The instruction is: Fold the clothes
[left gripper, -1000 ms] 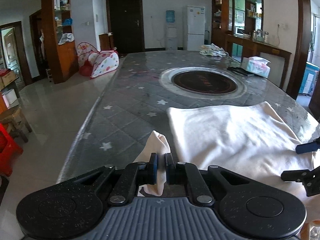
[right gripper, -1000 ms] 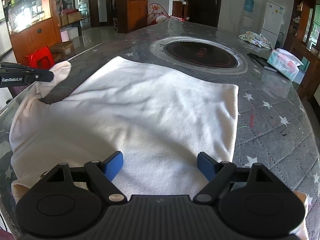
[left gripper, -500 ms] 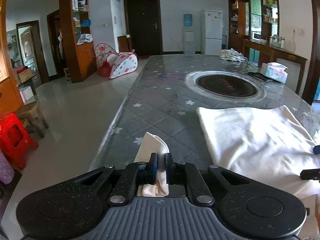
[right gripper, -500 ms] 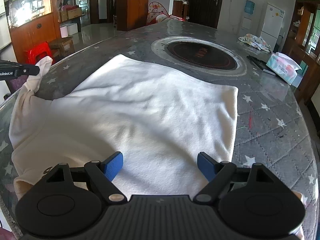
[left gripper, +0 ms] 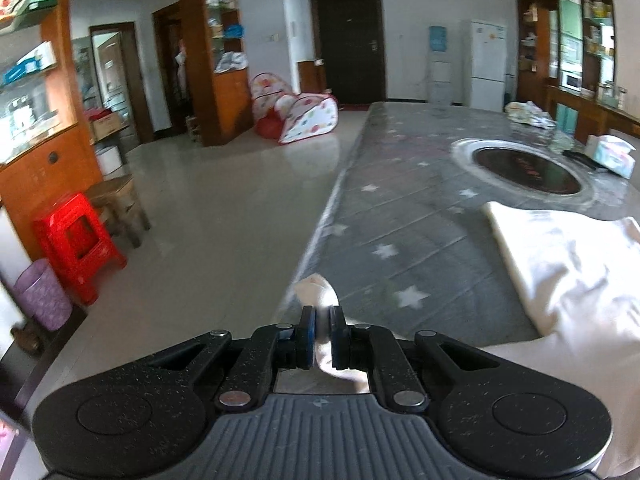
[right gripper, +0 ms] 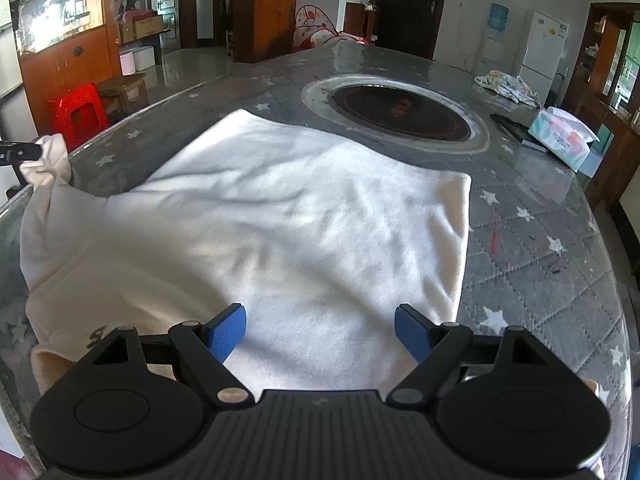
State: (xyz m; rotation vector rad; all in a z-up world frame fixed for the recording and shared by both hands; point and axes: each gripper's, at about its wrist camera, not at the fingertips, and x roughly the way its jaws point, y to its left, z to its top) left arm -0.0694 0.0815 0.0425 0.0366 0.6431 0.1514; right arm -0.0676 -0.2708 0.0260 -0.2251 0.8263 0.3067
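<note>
A cream-white garment (right gripper: 304,232) lies spread on the grey star-patterned table (right gripper: 532,264). Its sleeve (right gripper: 48,184) is stretched out toward the table's left edge. My left gripper (left gripper: 321,322) is shut on the sleeve's cuff (left gripper: 318,290), which sticks up between the blue pads at the table edge. The garment's body (left gripper: 568,264) lies to the right in the left wrist view. My right gripper (right gripper: 320,330) hovers open over the garment's near part, nothing between its fingers. The left gripper's tip (right gripper: 20,152) shows at the far left of the right wrist view.
A round dark cooktop (right gripper: 400,110) is set in the table beyond the garment. A tissue pack (right gripper: 564,140), a dark flat object (right gripper: 516,130) and crumpled cloth (right gripper: 506,84) lie at the far right. A red stool (left gripper: 78,244) and wooden stool (left gripper: 118,206) stand on the floor left.
My left gripper has carried the cuff leftward to the table's edge, drawing the sleeve out away from the garment's body. The right gripper has stayed where it was, open.
</note>
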